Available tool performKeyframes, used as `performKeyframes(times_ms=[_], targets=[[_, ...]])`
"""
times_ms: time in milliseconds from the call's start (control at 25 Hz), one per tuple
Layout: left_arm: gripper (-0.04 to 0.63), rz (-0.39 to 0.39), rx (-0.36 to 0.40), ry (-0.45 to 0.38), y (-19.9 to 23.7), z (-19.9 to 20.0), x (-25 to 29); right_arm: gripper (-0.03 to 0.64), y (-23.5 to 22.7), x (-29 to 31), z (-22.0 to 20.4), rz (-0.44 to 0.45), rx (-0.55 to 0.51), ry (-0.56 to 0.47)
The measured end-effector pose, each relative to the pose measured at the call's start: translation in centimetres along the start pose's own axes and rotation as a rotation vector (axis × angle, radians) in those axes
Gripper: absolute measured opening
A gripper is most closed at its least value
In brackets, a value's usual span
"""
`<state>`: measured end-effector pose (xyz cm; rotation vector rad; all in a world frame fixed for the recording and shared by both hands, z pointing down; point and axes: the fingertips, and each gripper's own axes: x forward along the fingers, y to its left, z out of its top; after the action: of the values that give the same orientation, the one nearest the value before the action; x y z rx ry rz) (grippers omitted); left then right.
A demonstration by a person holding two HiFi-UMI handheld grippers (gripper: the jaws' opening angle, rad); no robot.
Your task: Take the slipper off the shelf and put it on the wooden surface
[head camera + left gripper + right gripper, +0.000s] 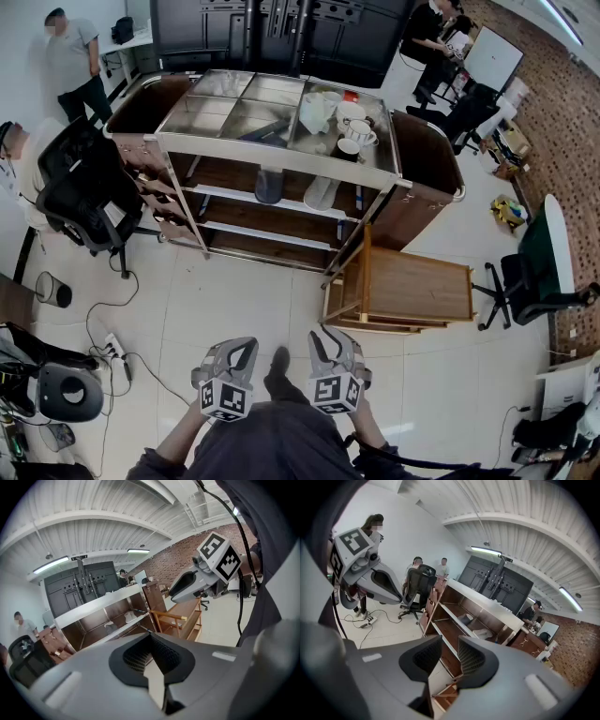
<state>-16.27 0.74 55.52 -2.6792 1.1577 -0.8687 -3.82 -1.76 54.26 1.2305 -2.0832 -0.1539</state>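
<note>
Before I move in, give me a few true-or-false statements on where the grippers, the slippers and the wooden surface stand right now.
1. Both grippers hold nothing. True.
2. The right gripper has its jaws pressed together. False: they stand apart, with nothing between them. It is the left gripper whose jaw tips meet.
3. A slipper already lies on the wooden surface. False: the dark slipper and the white slipper both sit on the shelf.
4. Cups stand on the shelf unit's metal top. True.
5. The left gripper is reaching into the shelf. False: both grippers are close to the person's body, well short of it.
</note>
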Motion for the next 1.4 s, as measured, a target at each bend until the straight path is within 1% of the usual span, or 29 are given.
performKeyframes(times_ms=[160, 280, 360, 480, 600, 640, 760, 840, 920, 1000, 1200, 1240, 1280, 1320, 1400], targets=[[0.017, 0.015, -0.007, -0.016, 4.6, 3.6, 6.7, 0.135, -6.1, 7.6, -0.2, 0.0, -0.072, 0.025], [0.017, 0.025, -0.019, -0.006, 7.5, 4.6, 10.4, 0.158, -9.1, 14.1, -0.7, 0.009, -0.184, 0.05], [0.017, 0.017, -0.029, 0.007, 8.8, 4.6, 12.2, 0.167, -10.4, 18.3, -1.0, 0.015, -0.264, 0.068], [0.017, 0.003, -0.03, 0.028, 11.1, 3.9, 15.3, 0.17, -12.6, 25.0, -0.9, 0.023, -0.355, 0.096], [0.017, -0.018, -0.033, 0.042, 13.9, 3.3, 18.7, 0.207, -14.4, 32.1, -2.4, 0.038, -0.437, 0.152], [0.017, -0.028, -0.033, 0.046, 14.8, 3.1, 19.8, 0.21, -15.1, 34.2, -3.0, 0.037, -0.464, 0.174], [0.017, -0.052, -0.039, 0.05, 18.0, 3.1, 22.5, 0.229, -16.9, 39.3, -4.6, 0.018, -0.549, 0.23], [0.017, -0.059, -0.027, 0.045, 20.6, 3.3, 24.3, 0.255, -18.3, 42.2, -5.2, -0.004, -0.604, 0.256], [0.017, -0.071, -0.021, 0.047, 22.7, 3.4, 25.8, 0.268, -19.2, 44.4, -5.7, -0.012, -0.638, 0.278], [0.017, -0.087, -0.022, 0.056, 24.2, 3.1, 27.0, 0.27, -19.6, 46.1, -6.4, -0.001, -0.656, 0.313], [0.017, -0.111, -0.026, 0.068, 25.9, 2.9, 28.8, 0.278, -20.3, 48.5, -8.4, 0.005, -0.708, 0.39], [0.017, -0.113, -0.026, 0.069, 26.0, 2.8, 29.0, 0.258, -20.4, 48.6, -8.4, 0.002, -0.707, 0.399], [0.017, -0.115, -0.026, 0.071, 26.1, 2.7, 29.1, 0.222, -20.4, 48.7, -8.5, 0.001, -0.708, 0.402], [0.017, -0.117, -0.029, 0.072, 26.0, 2.6, 29.1, 0.206, -20.4, 48.6, -8.8, -0.002, -0.713, 0.402], [0.017, -0.119, -0.033, 0.072, 25.6, 2.5, 29.0, 0.154, -20.4, 47.9, -8.9, -0.028, -0.729, 0.386]])
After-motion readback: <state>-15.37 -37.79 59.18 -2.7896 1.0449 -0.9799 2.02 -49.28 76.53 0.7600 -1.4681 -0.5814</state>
